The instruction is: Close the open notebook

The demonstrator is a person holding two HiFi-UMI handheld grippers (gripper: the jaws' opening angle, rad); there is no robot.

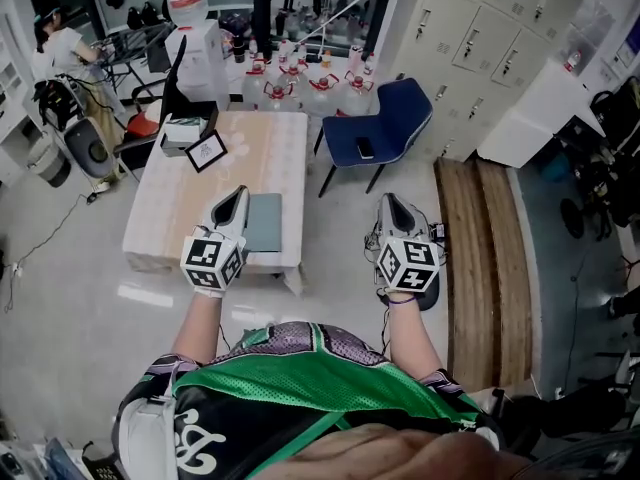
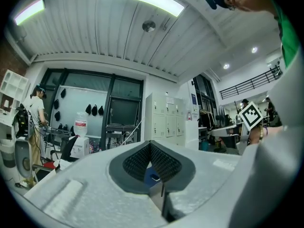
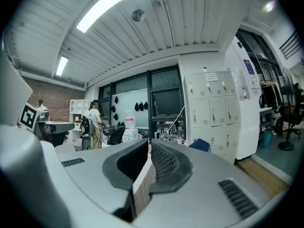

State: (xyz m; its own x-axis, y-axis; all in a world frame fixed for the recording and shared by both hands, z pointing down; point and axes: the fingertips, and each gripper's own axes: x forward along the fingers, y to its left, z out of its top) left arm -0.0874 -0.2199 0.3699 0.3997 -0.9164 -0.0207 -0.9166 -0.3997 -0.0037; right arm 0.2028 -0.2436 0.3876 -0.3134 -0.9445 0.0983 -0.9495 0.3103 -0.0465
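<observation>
While the person stands at the near end of the cloth-covered surface (image 1: 270, 153), both grippers are held out ahead, marker cubes toward the camera. The grey-green notebook (image 1: 264, 222) lies shut and flat at the surface's near edge, its cover up. The left gripper (image 1: 239, 194) overlaps the notebook's left edge in the head view; whether it touches cannot be told. Its own view looks across the room, not at the surface. There its ribbed pads (image 2: 166, 163) meet at the tips, clenched on nothing. The right gripper (image 1: 391, 201) is off the surface, over the floor, near the blue chair (image 1: 385, 128). Its pads (image 3: 164, 163) are drawn together, with only a thin slit at the tips and nothing between them. Farther along the surface lie a framed picture (image 1: 206, 151) and a small box (image 1: 185, 130). A phone (image 1: 365, 148) rests on the chair seat. Water bottles (image 1: 300, 86) stand on the floor beyond, with lockers (image 1: 470, 38) to the right.
</observation>
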